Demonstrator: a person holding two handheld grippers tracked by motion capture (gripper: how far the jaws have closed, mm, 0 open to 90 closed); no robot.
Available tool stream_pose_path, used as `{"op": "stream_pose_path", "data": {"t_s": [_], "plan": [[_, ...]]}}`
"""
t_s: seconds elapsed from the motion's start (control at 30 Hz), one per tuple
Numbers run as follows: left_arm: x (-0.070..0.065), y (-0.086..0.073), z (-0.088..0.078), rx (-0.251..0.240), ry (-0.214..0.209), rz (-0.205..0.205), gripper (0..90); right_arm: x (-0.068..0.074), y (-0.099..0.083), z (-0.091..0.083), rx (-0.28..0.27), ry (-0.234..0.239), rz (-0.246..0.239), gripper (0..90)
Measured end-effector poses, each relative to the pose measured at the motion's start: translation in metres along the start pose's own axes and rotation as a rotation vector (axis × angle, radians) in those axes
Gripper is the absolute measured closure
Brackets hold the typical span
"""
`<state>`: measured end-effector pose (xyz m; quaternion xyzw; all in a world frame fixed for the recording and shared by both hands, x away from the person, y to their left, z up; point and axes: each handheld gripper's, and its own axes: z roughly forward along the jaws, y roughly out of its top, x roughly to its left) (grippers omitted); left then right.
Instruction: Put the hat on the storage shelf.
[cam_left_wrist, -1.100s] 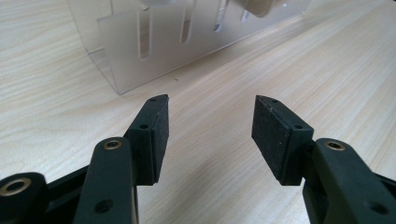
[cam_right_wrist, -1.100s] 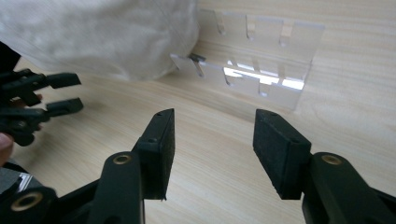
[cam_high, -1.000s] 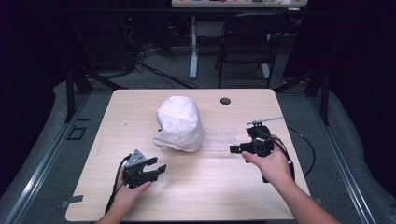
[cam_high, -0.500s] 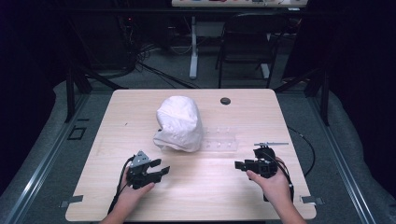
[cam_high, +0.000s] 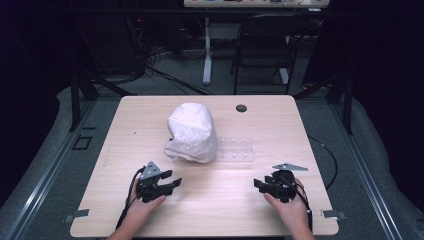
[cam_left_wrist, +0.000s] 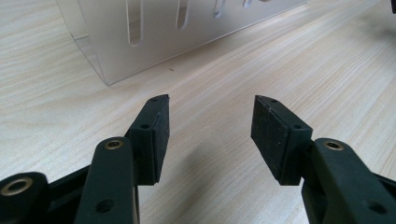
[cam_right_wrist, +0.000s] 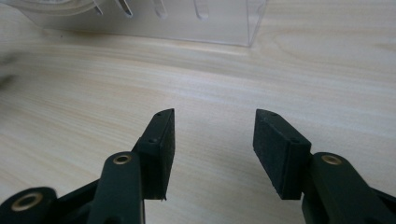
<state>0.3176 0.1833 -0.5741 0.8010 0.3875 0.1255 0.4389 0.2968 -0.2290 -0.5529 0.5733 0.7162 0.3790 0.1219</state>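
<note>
A white crumpled cloth bundle sits mid-table. A clear plastic rack with slots lies to its right, touching it. My left gripper rests low at the front left, jaws open and empty, pointing right towards the rack. In its own view the gripper has bare wood between its pads. My right gripper is at the front right, pointing left, open and empty. Its own view has the gripper over bare table, with the rack farther ahead.
A small black round disc lies near the table's far edge. The wooden table has tape tabs at its front corners. A dark chair and a desk leg stand beyond the table. A cable trails off the right side.
My right hand has come down and back from beside the rack to the table's front right. The left gripper has stayed put.
</note>
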Motion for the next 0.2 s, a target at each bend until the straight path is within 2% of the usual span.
{"op": "stream_pose_path", "data": {"t_s": [0.1, 0.2], "plan": [[-0.001, 0.0, 0.002, -0.002, -0.02, -0.001, 47.7, 0.001, -0.007, 0.0, -0.058, -0.034, -0.04, 47.5], [-0.005, 0.0, 0.003, 0.014, -0.017, 0.015, 47.5, -0.001, -0.014, 0.0, -0.125, -0.113, -0.099, 45.1]]}}
